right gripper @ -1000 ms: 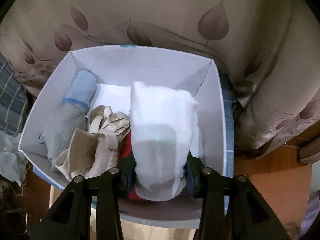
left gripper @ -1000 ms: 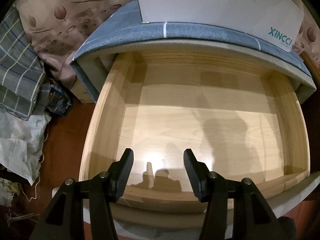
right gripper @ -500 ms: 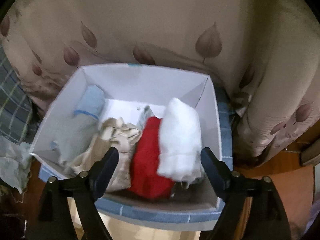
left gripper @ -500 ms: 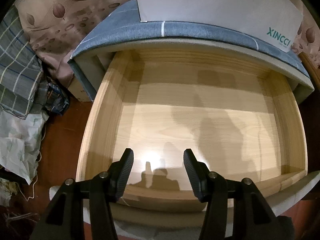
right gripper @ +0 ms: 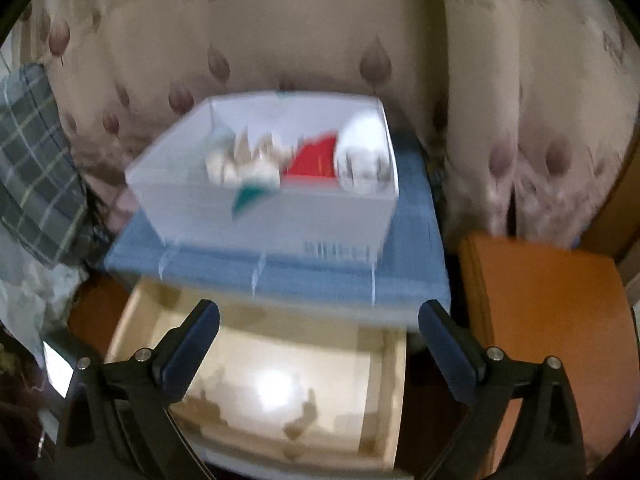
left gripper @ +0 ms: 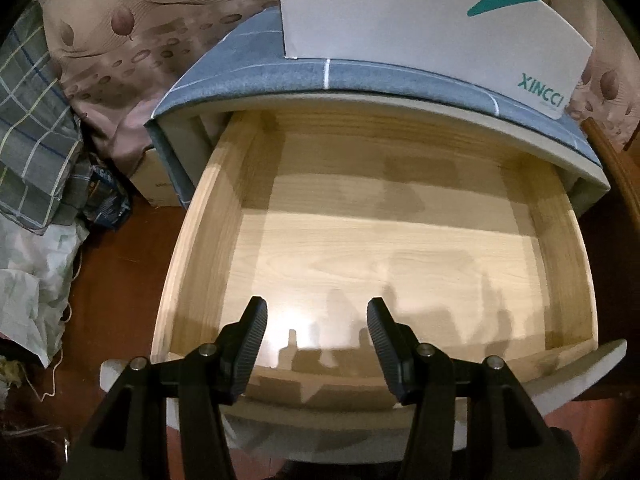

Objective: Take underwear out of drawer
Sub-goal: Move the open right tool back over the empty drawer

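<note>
Teal "XINCCI" lettering marks the white box (left gripper: 420, 16); both hand-held grippers (left gripper: 316, 320) (right gripper: 318, 320) gape, holding nothing.

Pale wood drawer (left gripper: 400, 248); white box (right gripper: 280, 212) (teal logo); blue-grey cabinet top (left gripper: 240, 68); leaf-print beige curtain (right gripper: 304, 24).

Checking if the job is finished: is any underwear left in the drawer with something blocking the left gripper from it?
Nothing blocks the left gripper, but the drawer shows only bare wood. Clothes lie in the white box on top.

Plaid cloth (left gripper: 28, 152) beside leaf-print curtain (left gripper: 132, 28).
</note>
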Tool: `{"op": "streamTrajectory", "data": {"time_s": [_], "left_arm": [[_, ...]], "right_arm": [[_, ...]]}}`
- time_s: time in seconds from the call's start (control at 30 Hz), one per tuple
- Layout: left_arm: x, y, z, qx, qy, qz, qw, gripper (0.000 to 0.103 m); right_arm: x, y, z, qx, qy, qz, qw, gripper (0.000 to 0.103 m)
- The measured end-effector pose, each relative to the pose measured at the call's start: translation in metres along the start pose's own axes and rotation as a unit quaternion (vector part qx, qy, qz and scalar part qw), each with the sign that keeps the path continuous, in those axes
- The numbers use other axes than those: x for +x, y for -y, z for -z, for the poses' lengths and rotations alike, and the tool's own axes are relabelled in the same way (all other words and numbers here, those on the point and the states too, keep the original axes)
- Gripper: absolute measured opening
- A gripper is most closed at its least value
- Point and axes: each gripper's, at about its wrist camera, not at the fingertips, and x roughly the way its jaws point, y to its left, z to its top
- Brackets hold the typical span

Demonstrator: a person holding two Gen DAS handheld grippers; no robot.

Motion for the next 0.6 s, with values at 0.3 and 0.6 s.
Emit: {"op": "streamTrajectory", "data": {"time_s": [0.3, 0.6], "left_arm": [[-0.009, -0.001, 0.011, 0.003, 0.007, 0.002, 1.0000, 0.053], [-0.011, 0.001, 0.014, 0.005, 0.014, -0.003, 0.9999, 0.053]], "right_arm": [[0.034, -0.013, 0.084, 0.047, -0.039, 0.038, 0.997, 0.099], [0.050, -0.021, 0.115, 0.057, -0.041, 0.048, 0.996, 0.099]]}}
